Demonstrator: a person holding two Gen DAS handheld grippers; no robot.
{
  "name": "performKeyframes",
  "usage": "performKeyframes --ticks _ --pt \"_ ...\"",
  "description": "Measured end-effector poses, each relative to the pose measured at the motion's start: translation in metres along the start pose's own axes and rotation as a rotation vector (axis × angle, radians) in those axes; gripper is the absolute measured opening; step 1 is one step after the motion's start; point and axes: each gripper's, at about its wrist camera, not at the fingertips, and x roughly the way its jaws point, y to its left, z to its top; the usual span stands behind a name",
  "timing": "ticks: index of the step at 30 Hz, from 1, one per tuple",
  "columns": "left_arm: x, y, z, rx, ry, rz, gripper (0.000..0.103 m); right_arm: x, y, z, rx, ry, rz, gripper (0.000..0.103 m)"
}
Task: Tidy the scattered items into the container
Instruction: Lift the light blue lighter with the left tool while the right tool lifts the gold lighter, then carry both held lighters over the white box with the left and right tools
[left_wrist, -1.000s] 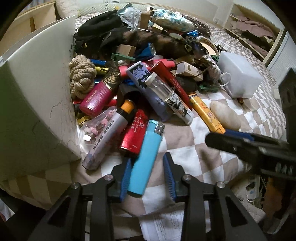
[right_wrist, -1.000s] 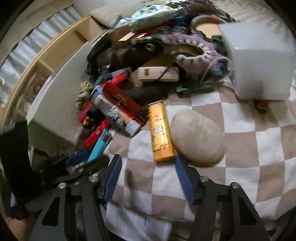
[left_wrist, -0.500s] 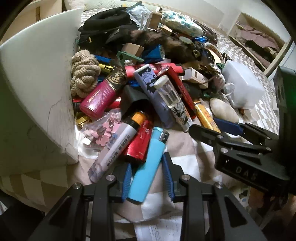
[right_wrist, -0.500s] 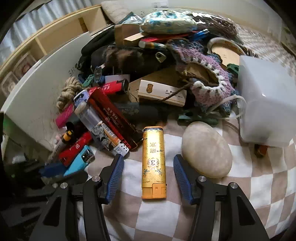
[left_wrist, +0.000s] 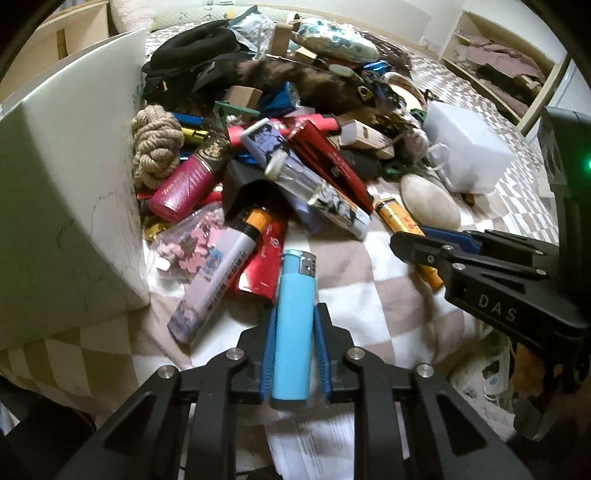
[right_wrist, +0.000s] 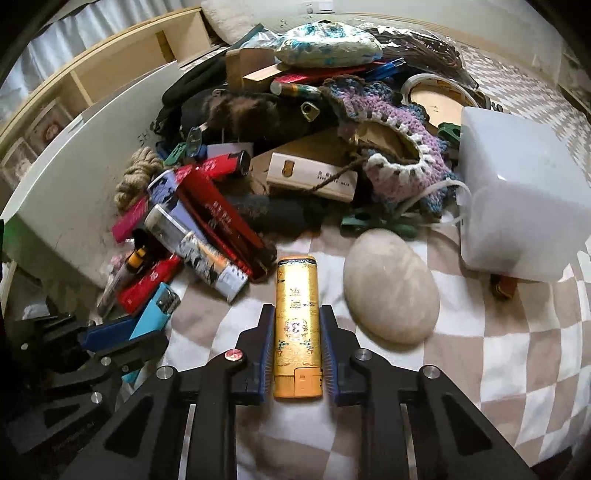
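Risk sits first at the near edge of the checkered bed cover (left_wrist: 369, 280), where both lighters lie with little cloth behind them. The left gripper (left_wrist: 294, 363) is clenched on the light blue lighter (left_wrist: 293, 325), blue pads against its long sides low on the body, the metal head pointing toward the pile. That hold is near the tail end, so on a quick lift the head could swing or slide out and drop over the near edge onto the paper below.

The right gripper (right_wrist: 297, 354) is closing on the gold lighter (right_wrist: 297, 325), which lies between its jaws; the pads look to be at or just beside its sides. If the squeeze lands unevenly, I judge the smooth casing could twist or squirt forward. The beige stone (right_wrist: 389, 286) lies just beside the right finger, and a sideways pull might nudge it.

The two grippers work close together; the right one shows at the right of the left wrist view, so crossing paths could knock them.

Farther in, the red lighter (left_wrist: 258, 267) and a printed lighter (left_wrist: 218, 284) lie beside the blue one's head and may be dragged. The heap beyond is loosely stacked. The white container (left_wrist: 70, 206) stands along the left side of the bed; its tall wall must be cleared, or a carried lighter could strike it.
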Motion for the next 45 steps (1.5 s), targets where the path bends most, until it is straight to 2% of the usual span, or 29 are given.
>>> performKeyframes --ticks 6,11,24,26,27,29,33,36,45 --pt "0.001 -0.006 -0.002 0.001 0.013 -0.014 0.019 -0.001 0.005 -0.003 -0.022 0.008 -0.003 0.024" --pt "0.0 -0.01 -0.003 0.02 0.015 0.002 0.019 -0.003 0.012 -0.001 -0.049 0.023 -0.027 0.024" --pt "-0.006 -0.011 -0.003 0.031 0.005 0.032 0.019 -0.003 -0.005 0.007 0.059 0.056 0.043 0.024" --pt "-0.009 -0.01 -0.001 0.03 -0.01 0.045 0.019 -0.003 -0.006 0.01 0.067 0.053 0.051 0.024" --pt "-0.011 -0.009 0.001 0.029 -0.018 0.049 0.019 -0.004 -0.022 0.013 0.072 0.046 0.053 0.024" --pt "-0.016 -0.008 0.005 0.019 -0.038 0.053 0.019 -0.007 -0.01 0.012 0.075 0.035 0.053 0.024" --pt "-0.029 -0.008 0.013 0.017 -0.089 0.059 0.019 -0.018 -0.012 0.018 0.102 0.005 0.072 0.024" --pt "-0.038 -0.01 0.017 0.025 -0.122 0.061 0.019 -0.041 -0.026 0.006 0.123 -0.019 0.085 0.024" --pt "-0.069 -0.02 0.033 0.067 -0.228 0.075 0.019 -0.1 -0.056 0.0 0.175 -0.105 0.11 0.024"
